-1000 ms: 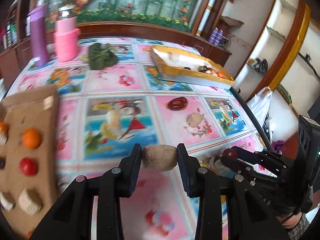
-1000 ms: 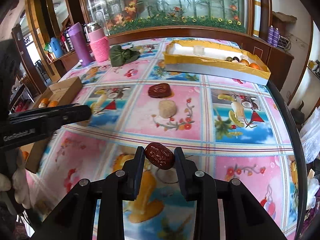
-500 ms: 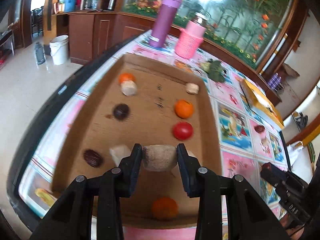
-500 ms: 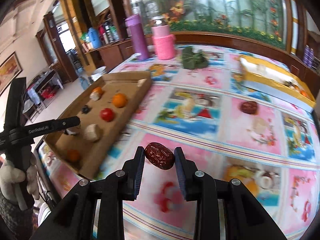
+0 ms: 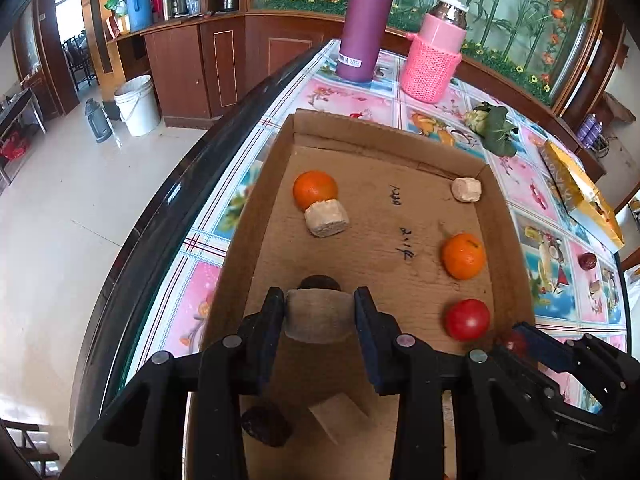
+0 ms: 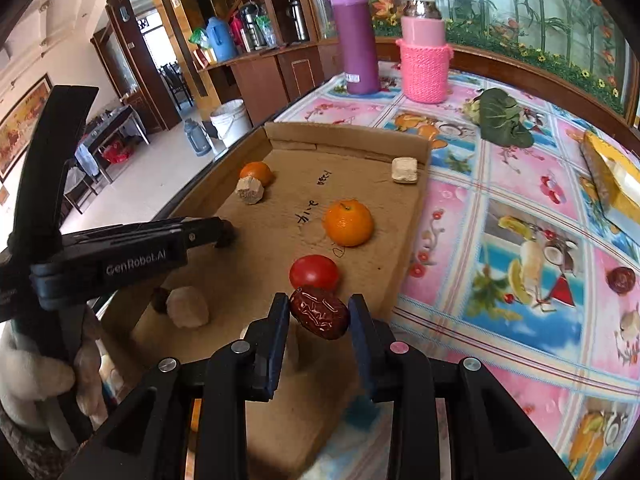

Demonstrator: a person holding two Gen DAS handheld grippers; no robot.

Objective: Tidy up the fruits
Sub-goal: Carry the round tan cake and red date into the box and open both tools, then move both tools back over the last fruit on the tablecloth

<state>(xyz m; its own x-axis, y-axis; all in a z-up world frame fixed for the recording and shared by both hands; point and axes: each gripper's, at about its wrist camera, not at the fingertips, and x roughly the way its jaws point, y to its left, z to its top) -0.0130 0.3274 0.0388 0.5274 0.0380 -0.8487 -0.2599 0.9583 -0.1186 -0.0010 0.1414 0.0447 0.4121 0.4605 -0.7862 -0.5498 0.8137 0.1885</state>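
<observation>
Cardboard tray (image 5: 276, 184) sits on the table (image 6: 500, 184), near its left edge, and holds the sorted pieces. Left tool (image 5: 320, 314): jaws narrowly apart and clamped on a tan, rough-skinned fruit (image 5: 319, 315), both pads pressing its sides. The fruit hangs over the tray's near half, in front of a dark round fruit (image 5: 319, 281) lying on the cardboard. Right tool (image 6: 319, 317): jaws narrowly apart and gripping a wrinkled red date (image 6: 319, 317), held tilted, pads on both ends. The date hangs over the tray's near right part, just in front of a tomato (image 6: 314, 273).

Tray contents, right wrist view: orange (image 6: 348, 223) beyond the tomato; second orange (image 6: 258, 172) at the far left, touching a beige block (image 6: 249, 190); another beige block (image 6: 404, 169) in the far right corner; pale lump (image 6: 187, 306) near the left tool's arm. Left wrist view adds a dark date (image 5: 266, 424) and a beige piece (image 5: 338, 414) under the tool.

Outside the tray: one more date (image 6: 621, 279) on the cloth at right, well apart. Purple flask (image 6: 355, 36) and pink-sleeved bottle (image 6: 424, 52) stand upright at the table's far end; green leafy bundle (image 6: 502, 118) beside them.
</observation>
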